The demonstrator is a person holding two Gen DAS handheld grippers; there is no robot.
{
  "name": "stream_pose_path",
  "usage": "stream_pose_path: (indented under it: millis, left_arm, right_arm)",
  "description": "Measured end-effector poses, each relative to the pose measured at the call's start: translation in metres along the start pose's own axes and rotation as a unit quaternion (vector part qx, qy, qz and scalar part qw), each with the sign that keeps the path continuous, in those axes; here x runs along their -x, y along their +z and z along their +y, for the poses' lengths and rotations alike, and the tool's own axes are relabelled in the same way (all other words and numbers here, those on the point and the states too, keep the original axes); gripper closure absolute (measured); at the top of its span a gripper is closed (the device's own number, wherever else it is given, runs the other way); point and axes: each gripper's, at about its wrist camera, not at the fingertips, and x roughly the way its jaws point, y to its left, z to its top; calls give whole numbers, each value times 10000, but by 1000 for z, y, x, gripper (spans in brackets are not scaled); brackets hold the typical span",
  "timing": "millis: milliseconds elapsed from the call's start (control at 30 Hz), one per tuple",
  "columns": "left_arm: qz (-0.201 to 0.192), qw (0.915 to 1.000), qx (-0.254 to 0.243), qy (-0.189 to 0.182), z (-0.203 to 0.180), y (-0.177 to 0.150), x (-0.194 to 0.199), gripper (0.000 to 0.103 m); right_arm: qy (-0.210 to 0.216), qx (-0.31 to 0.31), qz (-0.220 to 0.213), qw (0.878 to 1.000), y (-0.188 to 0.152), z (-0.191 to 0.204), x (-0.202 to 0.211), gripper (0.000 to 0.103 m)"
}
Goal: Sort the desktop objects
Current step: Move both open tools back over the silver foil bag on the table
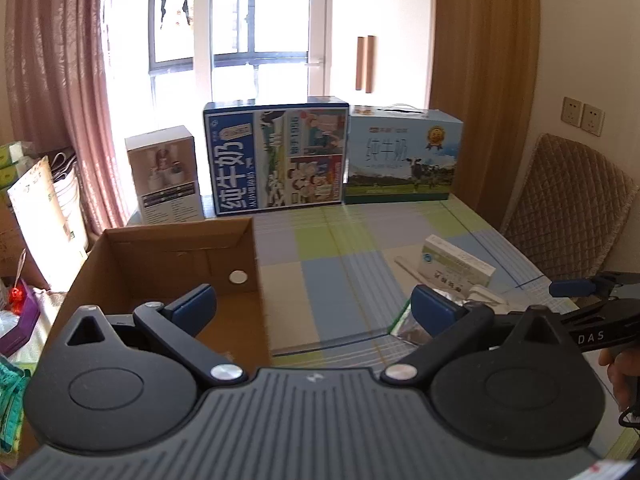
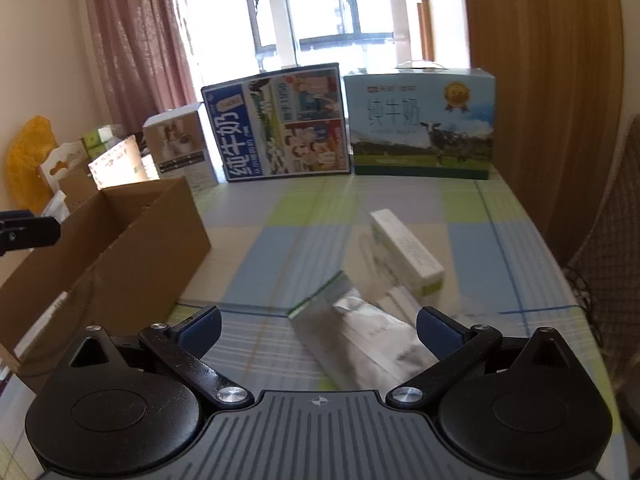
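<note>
Checked tablecloth (image 2: pixel 320 216), milk cartons (image 1: pixel 276 160) reading 纯牛奶, both grippers' fingers (image 1: pixel 314 306) (image 2: pixel 318 326) wide apart, empty

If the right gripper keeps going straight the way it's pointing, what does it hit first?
Most likely the silver foil pouch: it lies on the table just ahead of the right gripper, between its open fingers and nearer the right one. The white medicine box sits beyond it. Depth is hard to judge, and the frame is blurred.

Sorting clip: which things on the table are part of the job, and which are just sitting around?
Job items:
cardboard box, open
silver foil pouch
white medicine box
white flat item beside the pouch
left gripper and right gripper, both open

Just lying about:
two milk cartons
small appliance box
chair
</note>
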Motion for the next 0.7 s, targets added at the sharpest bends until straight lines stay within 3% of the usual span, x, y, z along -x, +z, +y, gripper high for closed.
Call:
stream_pose_path:
  millis: [200,333,700]
  left_arm:
    - [164,9978,-312,-565,-46,0,-13,1]
    - [305,9955,-508,-743,-71,-4,-23,1]
    - [851,9880,-864,-953,-108,-21,-57,1]
  right_arm:
    - [-352,-42,76,9993,-19,-48,27,2]
    - [-429,-193,133,9988,-25,-69,33,2]
    - [-191,368,549,9976,-33,-70,8,2]
